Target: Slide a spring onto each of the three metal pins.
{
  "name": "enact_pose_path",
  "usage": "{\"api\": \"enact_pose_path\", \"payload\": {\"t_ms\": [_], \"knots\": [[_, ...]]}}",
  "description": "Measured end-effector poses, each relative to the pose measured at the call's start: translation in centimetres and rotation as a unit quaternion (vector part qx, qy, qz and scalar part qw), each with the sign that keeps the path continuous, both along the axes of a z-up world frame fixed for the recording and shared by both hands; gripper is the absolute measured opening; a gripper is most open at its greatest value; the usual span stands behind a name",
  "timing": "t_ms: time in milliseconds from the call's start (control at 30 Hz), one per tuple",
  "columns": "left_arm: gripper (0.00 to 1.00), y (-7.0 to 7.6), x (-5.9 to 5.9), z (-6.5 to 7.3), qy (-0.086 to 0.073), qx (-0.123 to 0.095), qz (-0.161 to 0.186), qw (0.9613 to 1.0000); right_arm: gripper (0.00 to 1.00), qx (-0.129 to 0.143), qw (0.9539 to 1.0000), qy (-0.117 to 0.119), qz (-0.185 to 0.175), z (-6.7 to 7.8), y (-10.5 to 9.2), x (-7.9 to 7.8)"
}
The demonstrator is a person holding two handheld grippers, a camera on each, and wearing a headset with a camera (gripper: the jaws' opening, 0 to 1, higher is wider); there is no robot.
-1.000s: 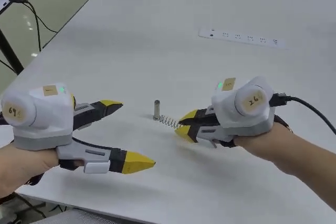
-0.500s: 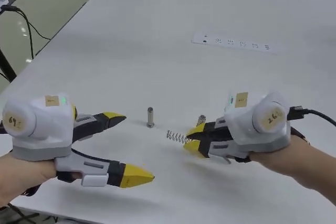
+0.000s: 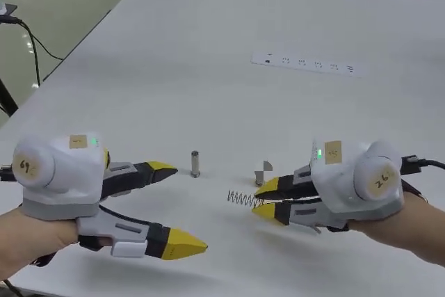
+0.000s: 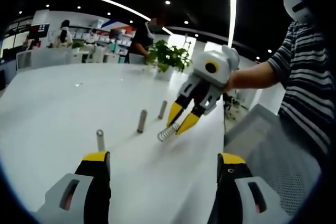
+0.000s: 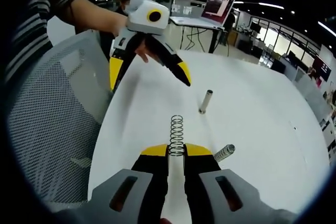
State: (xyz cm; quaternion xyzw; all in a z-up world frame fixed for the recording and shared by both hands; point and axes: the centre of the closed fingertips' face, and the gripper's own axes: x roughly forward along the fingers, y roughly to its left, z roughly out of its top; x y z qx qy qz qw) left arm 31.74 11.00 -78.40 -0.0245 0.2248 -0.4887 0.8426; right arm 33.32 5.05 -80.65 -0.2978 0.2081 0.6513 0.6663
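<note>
Since the earlier frames the right tool (image 3: 261,199) has drawn back from the bare pin (image 3: 195,163). The free end of the spring (image 3: 241,198), then almost touching that pin, now lies clear of it, off to its right. The left tool (image 3: 177,206) keeps its posture: jaws spread wide, nothing between them, held over the worktop (image 3: 208,67) at the near left.

Right tool: jaws nearly closed, pinching one end of the spring. The rest of the coil projects ahead, roughly level and low over the worktop. Whether it touches the surface cannot be told.

Pins: the left gripper view shows the bare pin nearest, then a second pin (image 4: 142,120) and a third pin (image 4: 162,109), all upright in a row. In the right gripper view the second pin stands just beside the jaws and appears to carry coils already. The third pin cannot be judged on this.

Assessment: the spring in hand is on no pin. The withdrawal reads as a re-aim, not progress. The coil lies crosswise to the pin's axis and must be stood over the pin top before it can slide down. A power strip (image 3: 306,64) lies well apart and is no obstruction.
</note>
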Motion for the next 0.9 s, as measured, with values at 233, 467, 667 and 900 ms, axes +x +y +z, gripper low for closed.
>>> {"api": "enact_pose_path", "payload": {"t_ms": [233,467,667,900], "knots": [[0.68,-1.7,0.1,0.2,-0.001,0.000,-0.033,0.9995,0.07,-0.003,0.9998,-0.010,0.018,0.3,-0.3,-0.7],[0.57,-2.9,0.5,0.3,-0.003,0.000,-0.055,0.9985,0.07,-0.003,0.9994,-0.020,0.026,0.9,-0.4,-1.1],[0.38,-3.8,0.7,0.1,-0.002,-0.001,-0.065,0.9979,0.07,0.001,0.9994,-0.024,0.026,1.3,-0.4,-1.3],[0.35,-4.9,0.9,0.4,-0.009,-0.010,-0.071,0.9974,0.07,0.002,0.9992,-0.026,0.031,1.5,-0.5,-1.6]]}}
